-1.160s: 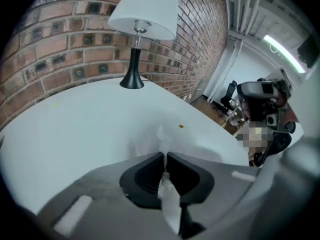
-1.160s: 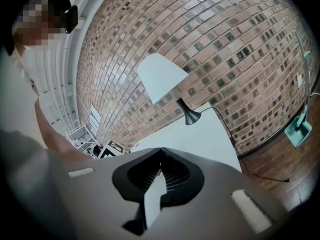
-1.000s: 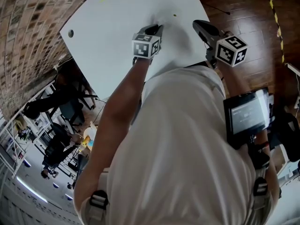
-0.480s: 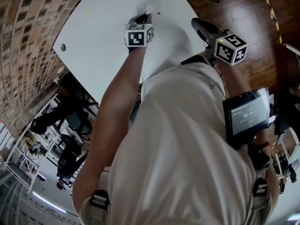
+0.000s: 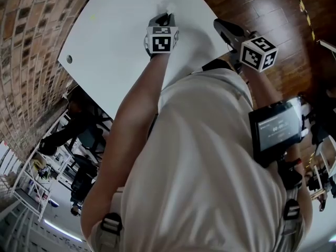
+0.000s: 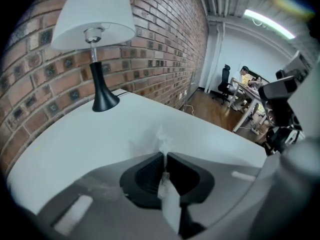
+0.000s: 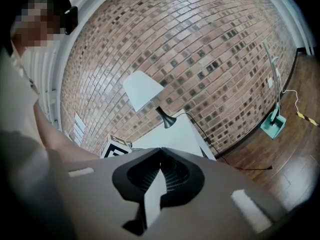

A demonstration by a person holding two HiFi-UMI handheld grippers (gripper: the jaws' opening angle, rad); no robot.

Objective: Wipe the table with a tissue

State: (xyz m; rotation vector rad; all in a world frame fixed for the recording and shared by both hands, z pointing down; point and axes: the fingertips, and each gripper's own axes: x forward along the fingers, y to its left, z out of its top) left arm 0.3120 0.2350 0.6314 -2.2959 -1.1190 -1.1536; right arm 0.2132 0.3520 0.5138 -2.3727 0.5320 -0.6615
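The white tabletop (image 5: 121, 35) fills the top of the head view. My left gripper (image 5: 164, 18) points down onto it, shut on a crumpled white tissue (image 5: 168, 7) that pokes out past its tips. In the left gripper view the jaws of the left gripper (image 6: 164, 156) pinch the tissue (image 6: 161, 140) over the table (image 6: 90, 139). My right gripper (image 5: 220, 26) hovers by the table's right edge, above the wooden floor. Seen from its own camera, the right gripper (image 7: 161, 150) is shut with nothing in it.
A lamp (image 6: 95, 29) with a white shade and black foot stands on the table against the brick wall (image 6: 165, 39). The table has a small cable hole (image 5: 68, 59). A teal dustpan (image 7: 274, 121) leans by the wall. People sit at desks (image 6: 245, 79) far off.
My left gripper has slid a short way across the tabletop with the tissue. The right gripper has shifted slightly beside the table's edge. Both stay shut.
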